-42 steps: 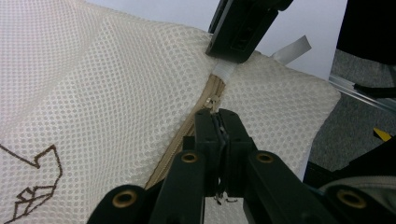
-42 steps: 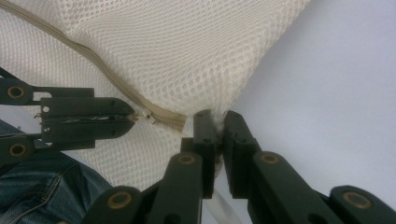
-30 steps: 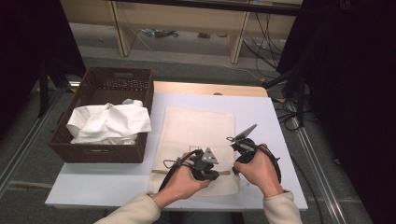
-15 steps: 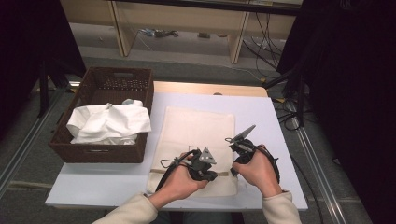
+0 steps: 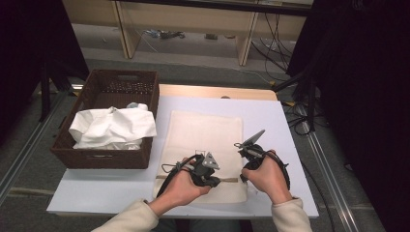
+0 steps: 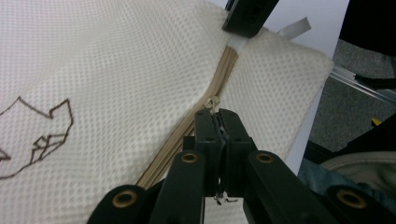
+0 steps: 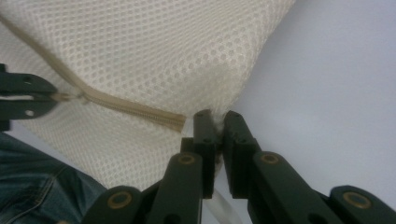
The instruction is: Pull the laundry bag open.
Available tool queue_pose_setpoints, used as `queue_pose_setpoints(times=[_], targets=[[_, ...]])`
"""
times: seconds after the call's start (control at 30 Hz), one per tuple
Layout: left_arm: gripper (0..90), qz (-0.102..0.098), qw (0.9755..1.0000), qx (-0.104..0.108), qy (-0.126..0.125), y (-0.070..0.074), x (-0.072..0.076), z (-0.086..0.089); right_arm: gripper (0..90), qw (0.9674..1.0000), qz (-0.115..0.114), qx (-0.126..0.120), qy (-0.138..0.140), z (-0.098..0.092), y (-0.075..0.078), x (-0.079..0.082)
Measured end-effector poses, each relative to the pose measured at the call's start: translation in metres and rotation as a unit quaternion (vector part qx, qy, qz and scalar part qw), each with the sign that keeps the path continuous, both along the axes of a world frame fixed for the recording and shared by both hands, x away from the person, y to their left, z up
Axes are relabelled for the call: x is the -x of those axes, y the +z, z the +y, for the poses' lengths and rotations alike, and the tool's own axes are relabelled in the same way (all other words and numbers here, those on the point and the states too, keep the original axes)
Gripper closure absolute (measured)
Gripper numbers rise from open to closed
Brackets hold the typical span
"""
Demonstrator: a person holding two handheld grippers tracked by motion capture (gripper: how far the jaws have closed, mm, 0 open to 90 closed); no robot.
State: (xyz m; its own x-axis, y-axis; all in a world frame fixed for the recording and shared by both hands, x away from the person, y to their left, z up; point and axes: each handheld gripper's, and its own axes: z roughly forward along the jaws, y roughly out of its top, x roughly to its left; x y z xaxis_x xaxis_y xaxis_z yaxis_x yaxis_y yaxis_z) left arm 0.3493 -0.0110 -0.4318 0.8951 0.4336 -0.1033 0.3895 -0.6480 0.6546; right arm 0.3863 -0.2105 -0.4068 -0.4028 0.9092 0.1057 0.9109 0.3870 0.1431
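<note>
Hands hide both grips from above. Closer, left gripper [image 6: 219,114] pinches the zipper pull [image 6: 214,102]; right gripper [image 7: 215,116] clamps the mesh bag [image 7: 154,51] by its edge.

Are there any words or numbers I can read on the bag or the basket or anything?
No words or numbers can be read anywhere.
Mesh bag: only a small brown line drawing, a picture, no letters.
Basket: a pale patch on its front wall, too small and blurred to tell if it bears writing.
</note>
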Motion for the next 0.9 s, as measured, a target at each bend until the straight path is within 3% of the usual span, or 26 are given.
queue_pose_setpoints(times=[0.17,0.27,0.37,0.47,0.5,0.53,0.6,0.67,0.77,0.8,0.83,0.9], targets=[[86.9,0.004,0.9999,0.007,0.008,0.001,0.000,0.010,85.7,0.9999,0.007,0.003,-0.008,0.000,0.001,0.000],[86.9,0.006,1.0000,0.003,0.005,0.002,0.001,0.013,85.7,0.9999,0.011,0.001,0.001,0.001,0.002,0.000],[86.9,0.001,1.0000,-0.005,0.004,0.002,0.001,0.016,85.7,0.9998,0.017,0.003,-0.007,0.002,0.002,0.000],[86.9,0.009,1.0000,0.003,0.001,0.000,0.000,0.019,85.7,0.9999,0.005,0.001,-0.012,0.000,-0.001,0.000],[86.9,0.005,0.9999,-0.002,0.013,0.001,0.001,0.021,85.7,0.9999,0.017,0.002,-0.005,-0.001,0.000,-0.001],[86.9,0.010,0.9998,-0.001,0.016,0.000,0.001,0.022,85.7,0.9999,0.013,0.001,-0.001,-0.002,0.000,-0.002],[86.9,0.008,0.9998,0.003,0.018,0.001,0.001,0.022,85.7,0.9998,0.010,0.000,-0.014,0.001,0.000,0.000],[86.9,0.008,0.9999,0.002,0.014,0.001,0.001,0.024,85.7,0.9997,-0.013,0.000,0.020,-0.002,-0.002,-0.002],[86.9,0.008,0.9997,0.004,0.023,0.001,0.002,0.025,85.7,0.9999,-0.006,0.002,0.010,-0.002,-0.002,-0.001],[86.8,0.007,0.9998,-0.005,0.018,0.001,0.001,0.029,85.7,1.0000,0.007,0.004,-0.001,-0.001,0.000,-0.001],[86.9,0.014,0.9996,-0.003,0.024,0.001,0.001,0.031,85.7,0.9998,-0.008,0.004,0.015,-0.005,-0.004,-0.003],[86.9,0.010,0.9997,-0.004,0.021,0.001,0.000,0.036,85.7,1.0000,0.004,0.006,0.003,-0.004,-0.003,-0.003]])
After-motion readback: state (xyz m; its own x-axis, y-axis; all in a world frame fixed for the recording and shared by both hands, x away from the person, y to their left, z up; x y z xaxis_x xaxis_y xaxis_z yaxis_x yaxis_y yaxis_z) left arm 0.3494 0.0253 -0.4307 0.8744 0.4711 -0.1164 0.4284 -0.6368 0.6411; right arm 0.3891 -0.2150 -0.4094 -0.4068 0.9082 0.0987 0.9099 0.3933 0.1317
